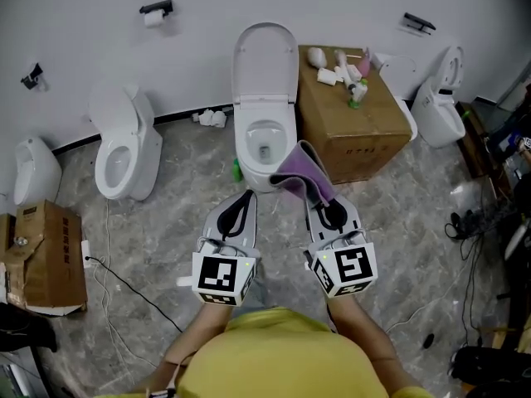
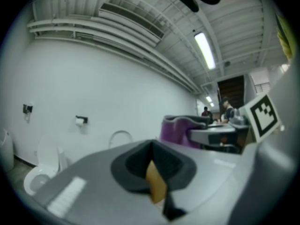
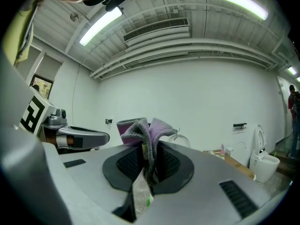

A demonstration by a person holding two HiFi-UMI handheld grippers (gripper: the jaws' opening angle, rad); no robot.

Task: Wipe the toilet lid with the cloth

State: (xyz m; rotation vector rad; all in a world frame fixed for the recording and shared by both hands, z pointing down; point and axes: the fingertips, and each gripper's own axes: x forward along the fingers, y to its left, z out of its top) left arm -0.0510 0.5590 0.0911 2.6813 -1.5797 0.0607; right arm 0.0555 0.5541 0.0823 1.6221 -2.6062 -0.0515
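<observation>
A white toilet (image 1: 264, 143) stands against the back wall with its lid (image 1: 264, 52) raised upright and the bowl exposed. My right gripper (image 1: 316, 192) is shut on a purple cloth (image 1: 300, 172), which bunches up out of the jaws just in front of the bowl's rim. In the right gripper view the cloth (image 3: 145, 130) is pinched between the black pads (image 3: 169, 165), and the lid (image 3: 182, 138) shows behind it. My left gripper (image 1: 246, 197) is beside it, shut with nothing between its jaws. The left gripper view shows the closed tips (image 2: 151, 146), the cloth (image 2: 180, 129) and the lid (image 2: 121, 137).
A cardboard box (image 1: 353, 131) with bottles on top stands right of the toilet. Another toilet (image 1: 124, 148) is to the left and a third (image 1: 440, 98) at far right. A green bottle (image 1: 236, 171) sits by the toilet's base. A cable (image 1: 124, 284) crosses the floor.
</observation>
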